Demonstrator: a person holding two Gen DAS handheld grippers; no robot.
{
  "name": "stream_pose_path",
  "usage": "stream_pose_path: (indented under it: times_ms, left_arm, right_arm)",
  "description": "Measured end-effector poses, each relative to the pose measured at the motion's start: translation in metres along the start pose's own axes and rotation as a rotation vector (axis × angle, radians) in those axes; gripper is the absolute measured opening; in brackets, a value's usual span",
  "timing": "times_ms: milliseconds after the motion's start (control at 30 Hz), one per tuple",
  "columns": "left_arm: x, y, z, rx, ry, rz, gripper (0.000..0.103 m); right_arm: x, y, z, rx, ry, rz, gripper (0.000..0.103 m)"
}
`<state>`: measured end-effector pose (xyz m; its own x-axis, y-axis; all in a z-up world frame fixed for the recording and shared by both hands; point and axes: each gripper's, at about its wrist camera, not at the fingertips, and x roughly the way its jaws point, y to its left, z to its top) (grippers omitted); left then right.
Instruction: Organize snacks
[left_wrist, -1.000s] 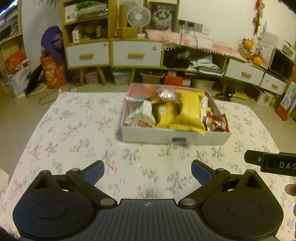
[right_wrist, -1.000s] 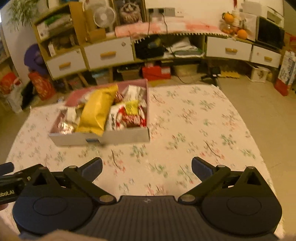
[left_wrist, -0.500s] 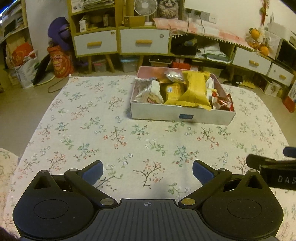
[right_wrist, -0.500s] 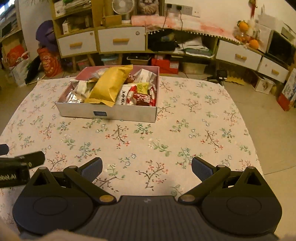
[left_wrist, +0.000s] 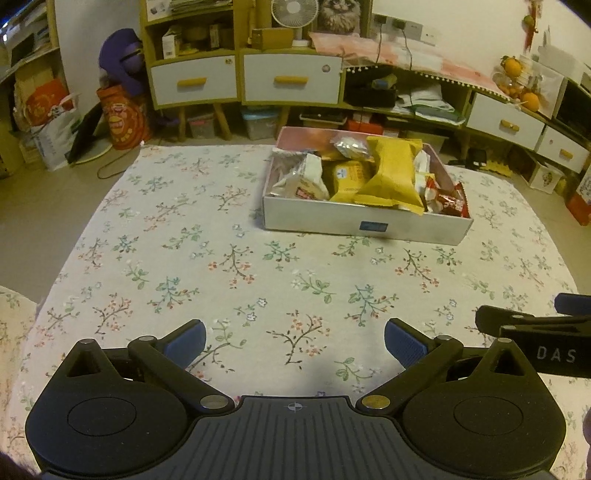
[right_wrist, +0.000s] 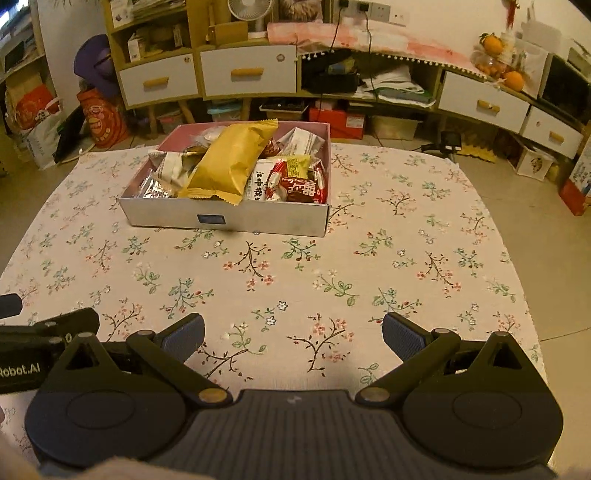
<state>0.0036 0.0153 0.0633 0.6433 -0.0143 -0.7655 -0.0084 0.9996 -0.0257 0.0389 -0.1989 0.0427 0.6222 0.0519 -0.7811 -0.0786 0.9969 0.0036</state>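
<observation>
A white box (left_wrist: 314, 218) with a pink inside stands at the far middle of the flowered table. It holds several snack packs, with a big yellow bag (left_wrist: 393, 173) on top and red packs (left_wrist: 448, 201) at its right end. It shows in the right wrist view too (right_wrist: 258, 221), with the yellow bag (right_wrist: 229, 162) and red packs (right_wrist: 299, 184). My left gripper (left_wrist: 294, 341) is open and empty, over the near table. My right gripper (right_wrist: 292, 336) is open and empty, beside it.
The flowered tablecloth (left_wrist: 221, 266) covers the table; its edges fall off left and right. Behind it stand cabinets with drawers (left_wrist: 291, 79), storage bins on the floor and bags (left_wrist: 122, 118). The other gripper's body shows at each view's edge (left_wrist: 535, 343) (right_wrist: 37, 343).
Both grippers have pulled back and up from the box, so it looks farther away. Both stay open and empty.
</observation>
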Motion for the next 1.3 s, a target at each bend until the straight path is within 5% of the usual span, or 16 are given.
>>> stream_pose_path:
  times_ms: [1300]
  left_arm:
    - [-0.0025,-0.0035,0.0002,0.018,-0.014,0.006,0.103]
  right_arm:
    - [-0.0013,-0.0008,0.0005,-0.002,0.003,-0.013,0.103]
